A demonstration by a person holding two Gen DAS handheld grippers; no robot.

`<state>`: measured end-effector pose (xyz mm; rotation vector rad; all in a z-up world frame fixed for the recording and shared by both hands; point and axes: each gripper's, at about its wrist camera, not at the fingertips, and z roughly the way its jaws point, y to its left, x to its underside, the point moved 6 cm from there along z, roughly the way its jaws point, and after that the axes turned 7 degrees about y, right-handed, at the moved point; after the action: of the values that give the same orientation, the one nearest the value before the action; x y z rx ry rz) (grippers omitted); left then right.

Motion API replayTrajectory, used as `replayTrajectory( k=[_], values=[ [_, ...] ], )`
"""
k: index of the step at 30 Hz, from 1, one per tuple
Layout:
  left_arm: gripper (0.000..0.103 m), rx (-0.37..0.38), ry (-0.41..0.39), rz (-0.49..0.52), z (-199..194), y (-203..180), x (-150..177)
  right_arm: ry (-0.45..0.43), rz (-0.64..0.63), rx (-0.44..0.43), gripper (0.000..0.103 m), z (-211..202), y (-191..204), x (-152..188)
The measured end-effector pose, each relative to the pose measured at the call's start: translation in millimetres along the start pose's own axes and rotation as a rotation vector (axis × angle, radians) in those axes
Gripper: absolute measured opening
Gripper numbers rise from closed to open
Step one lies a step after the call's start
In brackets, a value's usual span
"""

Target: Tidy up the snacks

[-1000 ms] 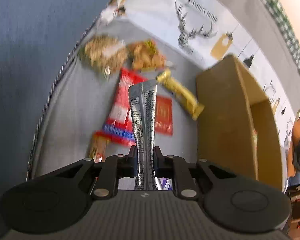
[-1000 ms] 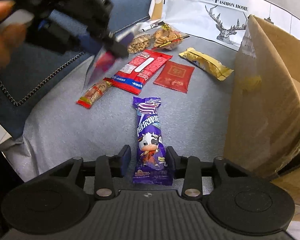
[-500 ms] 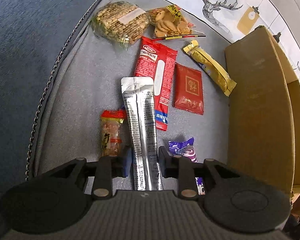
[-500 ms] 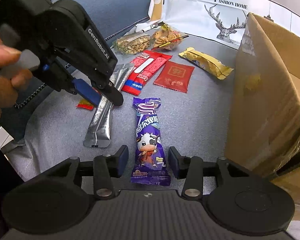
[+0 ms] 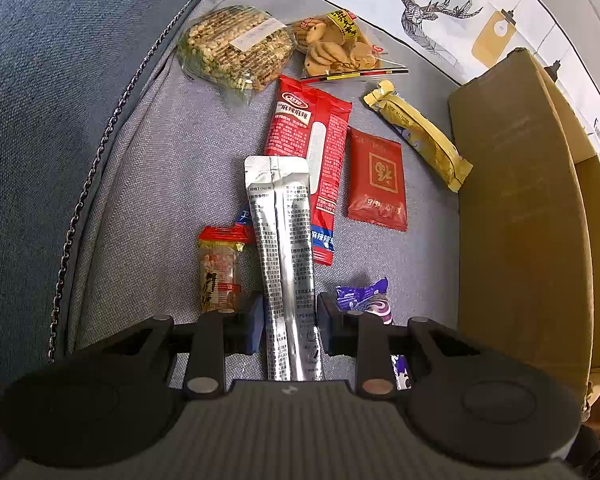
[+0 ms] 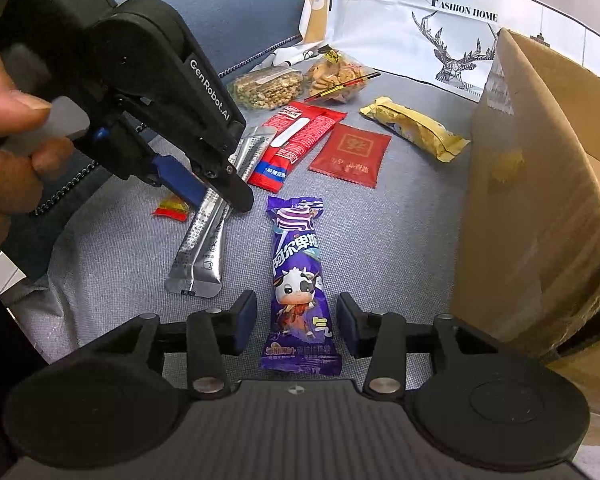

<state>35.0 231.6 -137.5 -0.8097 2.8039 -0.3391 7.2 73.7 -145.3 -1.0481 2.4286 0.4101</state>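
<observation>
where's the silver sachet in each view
Left wrist: silver sachet runs up the centre, between the left tongs.
Right wrist: lower left, under the left tongs.
Shared landmark: long red packet touching its far end.

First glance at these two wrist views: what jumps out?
The silver foil sachet lying flat on the grey cushion, between the fingers of the left claw, which looks slightly open. Next, the purple cow-print snack lying lengthwise between the open right claw. A tall cardboard box fills the right side, with other snack packets spread behind.
</observation>
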Motion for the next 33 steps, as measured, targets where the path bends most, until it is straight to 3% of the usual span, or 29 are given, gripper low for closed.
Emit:
replayTrajectory(
  k=[5,8,11,16,22,33],
  values=[
    [0.031,-0.002,-0.001,0.008,0.4,-0.6,-0.2,0.001,-0.005,0.006,0.044,-0.5,0.5,0.8],
    [0.029,-0.004,-0.003,0.012,0.5,-1.3,-0.2,-0.007,-0.009,0.012,0.029,-1.6,0.5,0.7],
    [0.025,-0.004,-0.01,0.026,-0.4,-2.9,-0.4,-0.021,-0.006,0.014,0.022,-4.1,-0.4,-0.4],
    [0.024,0.008,-0.009,0.05,-0.6,-7.6,-0.2,-0.078,0.013,0.026,0.021,-14.8,-4.2,-6.8],
    [0.025,0.0,0.004,0.076,2.7,-11.1,1.5,-0.005,0.035,0.024,0.022,-2.0,-6.8,-1.7],
    [0.024,-0.016,-0.003,0.105,3.2,-14.2,0.4,-0.02,0.008,0.041,0.018,-2.7,-4.8,-2.0]
  ],
)
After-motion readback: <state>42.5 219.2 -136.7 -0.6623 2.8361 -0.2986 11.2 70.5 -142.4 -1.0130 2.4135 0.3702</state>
